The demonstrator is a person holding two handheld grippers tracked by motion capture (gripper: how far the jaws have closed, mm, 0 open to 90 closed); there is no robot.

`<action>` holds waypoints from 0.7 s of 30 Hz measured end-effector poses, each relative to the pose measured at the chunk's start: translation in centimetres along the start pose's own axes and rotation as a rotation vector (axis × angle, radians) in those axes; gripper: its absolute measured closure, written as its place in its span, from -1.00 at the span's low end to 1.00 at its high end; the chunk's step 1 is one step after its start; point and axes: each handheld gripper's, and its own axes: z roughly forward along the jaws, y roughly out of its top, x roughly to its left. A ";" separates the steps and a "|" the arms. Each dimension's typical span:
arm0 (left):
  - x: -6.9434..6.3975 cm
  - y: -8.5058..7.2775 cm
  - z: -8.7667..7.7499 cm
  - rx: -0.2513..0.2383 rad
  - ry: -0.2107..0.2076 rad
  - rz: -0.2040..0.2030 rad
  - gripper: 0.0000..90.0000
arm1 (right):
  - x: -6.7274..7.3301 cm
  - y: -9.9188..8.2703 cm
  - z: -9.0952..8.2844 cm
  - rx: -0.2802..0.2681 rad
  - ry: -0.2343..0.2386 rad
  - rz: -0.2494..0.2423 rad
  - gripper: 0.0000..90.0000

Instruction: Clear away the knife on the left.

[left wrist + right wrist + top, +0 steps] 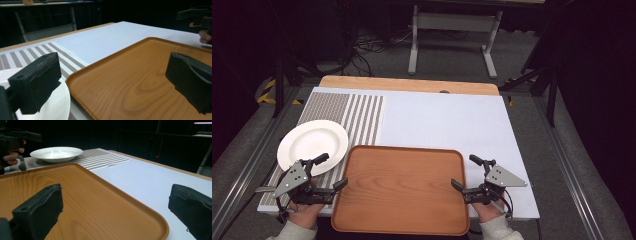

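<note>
An empty brown wooden tray [402,187] lies at the near middle of the table, also seen in the left gripper view [140,82] and the right gripper view [82,200]. A white plate [312,142] rests on the striped mat left of it. My left gripper [331,172] hovers open at the tray's left edge, one jaw over the plate, the other over the tray [110,87]. My right gripper [468,172] stands open at the tray's right edge, straddling the rim [115,210]. Nothing lies between either pair of jaws.
A white sheet [447,122] covers the table, with a brown-striped mat [357,117] at the left. The wooden tabletop edge [409,84] shows at the back. Beyond stands a metal frame [454,35] on the floor with cables.
</note>
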 end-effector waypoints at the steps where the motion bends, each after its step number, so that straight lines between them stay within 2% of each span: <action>1: 0.0 0.1 -0.1 0.001 -0.004 -0.002 -0.96 | 0.0 0.0 0.0 -0.002 0.001 0.002 -0.99; 8: 1.0 1.0 -0.5 0.049 -0.068 0.000 -0.89 | -0.1 0.0 0.0 -0.003 0.001 0.002 -0.99; 10: 1.2 1.5 -0.7 0.049 -0.088 -0.002 -0.88 | 0.0 0.0 0.0 -0.003 0.003 0.000 -0.99; 17: 1.7 2.5 -0.9 0.097 -0.116 0.018 -0.86 | -0.1 0.0 0.1 0.000 0.007 0.001 -0.99; 18: 1.9 2.7 -1.0 0.122 -0.125 0.037 -0.86 | -0.1 0.0 0.1 0.000 0.006 0.001 -0.99; 21: 2.0 3.0 -1.0 0.140 -0.142 0.044 -0.85 | -0.1 0.0 0.0 -0.001 0.006 0.002 -0.99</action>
